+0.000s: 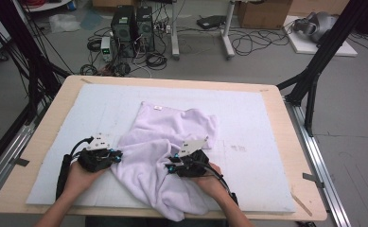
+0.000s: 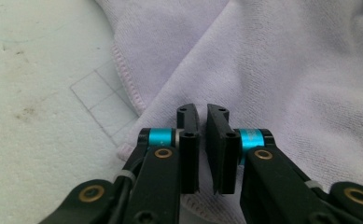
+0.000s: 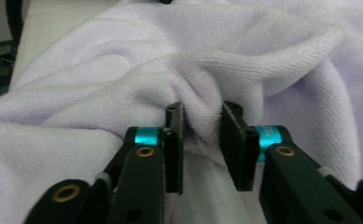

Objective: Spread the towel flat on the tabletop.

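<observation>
The right gripper [image 3: 202, 123] is seen with a raised ridge of the towel [image 3: 244, 60] bunched between its jaws, and the pads [image 3: 175, 122] are pressed against the pile on both sides: a grasp is judged to be in place, though a loose one, since the jaws stand somewhat apart around a thick wad. The first risk lies here. Should the hand be lifted or drawn sideways now, the fold could be pulled out from between the pads, because only the crest of the ridge is caught and nothing of the hem is trapped.

At the left gripper [image 2: 202, 119] the jaws are nearly clenched, with a narrow slit left between them, and no cloth is seen inside that slit. The towel's stitched hem [image 2: 123, 79] runs just to the left of the jaws, the cloth passing underneath and beyond them. A pull from this side would likely come away with nothing held, so the load would be left to the right grip alone and the cloth dragged crooked across the white mat [image 1: 267, 123].

From the high view, the towel [image 1: 172, 127] is seen lying rumpled between and ahead of both grippers [image 1: 107, 151] [image 1: 187, 158], pale lilac, soft and looped in texture, one far corner laid flat, the near end draped over the table's front edge. That hanging weight could be enough to slide the cloth further off.
</observation>
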`<action>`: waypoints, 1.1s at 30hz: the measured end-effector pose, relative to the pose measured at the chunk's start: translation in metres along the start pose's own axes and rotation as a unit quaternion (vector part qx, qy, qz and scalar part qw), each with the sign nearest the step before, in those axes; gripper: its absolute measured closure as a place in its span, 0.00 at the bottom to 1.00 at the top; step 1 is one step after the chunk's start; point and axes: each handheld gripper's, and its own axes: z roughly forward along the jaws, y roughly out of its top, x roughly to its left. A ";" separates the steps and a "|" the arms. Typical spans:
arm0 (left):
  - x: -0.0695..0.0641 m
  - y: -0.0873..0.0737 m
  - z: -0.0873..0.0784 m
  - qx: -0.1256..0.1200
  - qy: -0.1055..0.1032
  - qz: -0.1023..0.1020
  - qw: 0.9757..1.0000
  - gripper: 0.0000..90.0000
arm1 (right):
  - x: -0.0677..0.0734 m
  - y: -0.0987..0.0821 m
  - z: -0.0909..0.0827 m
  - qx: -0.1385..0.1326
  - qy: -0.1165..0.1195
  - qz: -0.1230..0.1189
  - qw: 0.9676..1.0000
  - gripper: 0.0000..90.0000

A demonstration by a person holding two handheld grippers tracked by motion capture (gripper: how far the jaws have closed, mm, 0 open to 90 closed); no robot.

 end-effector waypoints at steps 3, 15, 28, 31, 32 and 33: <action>0.001 0.000 -0.002 0.000 -0.003 -0.004 1.000 0.96 | -0.004 -0.002 -0.001 0.001 0.016 0.012 1.000 0.88; -0.006 0.006 -0.029 -0.030 -0.014 -0.004 0.999 0.98 | 0.000 -0.009 -0.055 -0.019 -0.005 0.010 1.000 0.91; -0.016 0.005 -0.046 -0.049 -0.066 -0.009 0.997 0.85 | 0.014 -0.018 -0.099 -0.048 0.015 0.008 0.999 0.79; -0.011 0.007 -0.042 -0.055 -0.060 -0.017 0.997 0.79 | 0.006 -0.014 -0.104 -0.076 0.010 0.024 0.997 0.79; -0.009 0.009 -0.039 -0.057 -0.058 -0.018 0.997 0.77 | 0.002 -0.012 -0.104 -0.079 0.005 0.025 0.997 0.79; -0.008 0.011 -0.037 -0.057 -0.055 -0.018 0.997 0.76 | -0.001 -0.010 -0.101 -0.079 -0.001 0.028 0.996 0.79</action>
